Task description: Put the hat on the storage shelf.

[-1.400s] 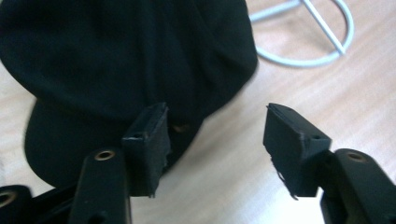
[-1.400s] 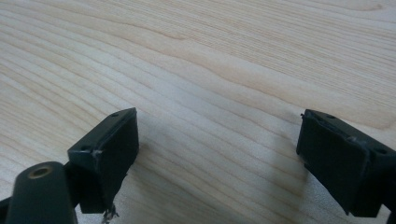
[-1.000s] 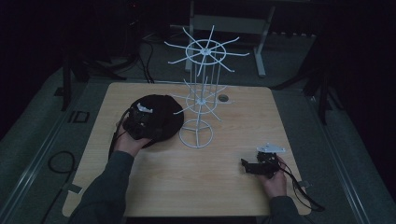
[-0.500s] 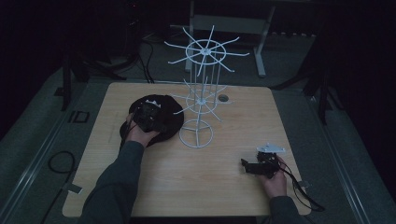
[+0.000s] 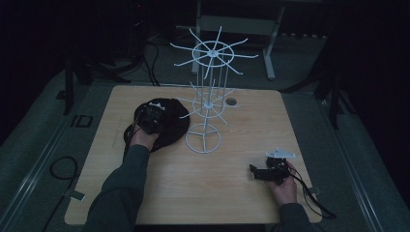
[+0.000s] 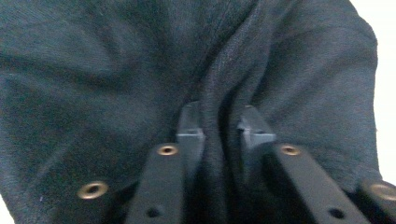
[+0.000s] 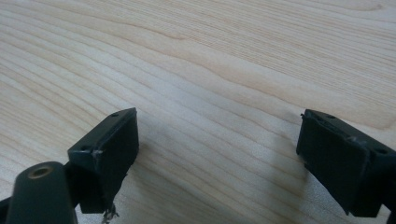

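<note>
Both forearms outstretched, left claw (image 6: 218, 128) apparently pinching dark cloth (image 6: 116, 74).

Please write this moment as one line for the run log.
left gripper: jaws just closed, pinching fold of black cloth | right gripper: open over table | white wire rack: upright

a pale wooden table (image 5: 193, 193) carries a white wire display stand (image 5: 208, 96) with spokes fanning out at two levels and a ring base. just beside it, a small round hole (image 5: 231, 102) in the tabletop. dark cables (image 5: 58, 169) lie on the grey floor (image 5: 34, 145)
</note>
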The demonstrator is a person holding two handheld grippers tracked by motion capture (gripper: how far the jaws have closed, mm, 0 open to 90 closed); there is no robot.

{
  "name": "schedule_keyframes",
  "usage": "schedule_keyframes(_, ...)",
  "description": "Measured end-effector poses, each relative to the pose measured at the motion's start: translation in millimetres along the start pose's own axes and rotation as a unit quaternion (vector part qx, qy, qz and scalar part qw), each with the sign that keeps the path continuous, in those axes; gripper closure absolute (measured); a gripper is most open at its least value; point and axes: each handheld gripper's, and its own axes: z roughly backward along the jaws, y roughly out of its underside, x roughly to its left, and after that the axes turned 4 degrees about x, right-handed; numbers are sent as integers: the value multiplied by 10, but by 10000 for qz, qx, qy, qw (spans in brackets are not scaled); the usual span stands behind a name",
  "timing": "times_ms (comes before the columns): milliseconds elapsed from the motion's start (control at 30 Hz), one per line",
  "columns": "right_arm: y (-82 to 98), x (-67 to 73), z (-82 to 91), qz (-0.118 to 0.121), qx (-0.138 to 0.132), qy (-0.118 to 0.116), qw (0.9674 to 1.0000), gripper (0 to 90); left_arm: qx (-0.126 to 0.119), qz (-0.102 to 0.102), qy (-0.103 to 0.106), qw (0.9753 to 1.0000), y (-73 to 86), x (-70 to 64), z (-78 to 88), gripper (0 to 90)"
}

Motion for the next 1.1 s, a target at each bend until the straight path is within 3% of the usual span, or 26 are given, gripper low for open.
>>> schedule_keyframes(133,0,0,0,0,0,0,10000,126,-102,-51,-84,9999,0,-2,61,843)
schedule_keyframes(700,0,-1,0,6,0,1,10000,126,-593,-73,24,9982,39,175,370,853)
schedule_keyframes(833,0,0,1,-2,4,0,10000,126,-754,-56,-21,9971,31,223,492,852)
schedule_keyframes(1100,0,1,1,-5,4,-1,10000,126,-1160,173,-21,9931,89,340,659,852)
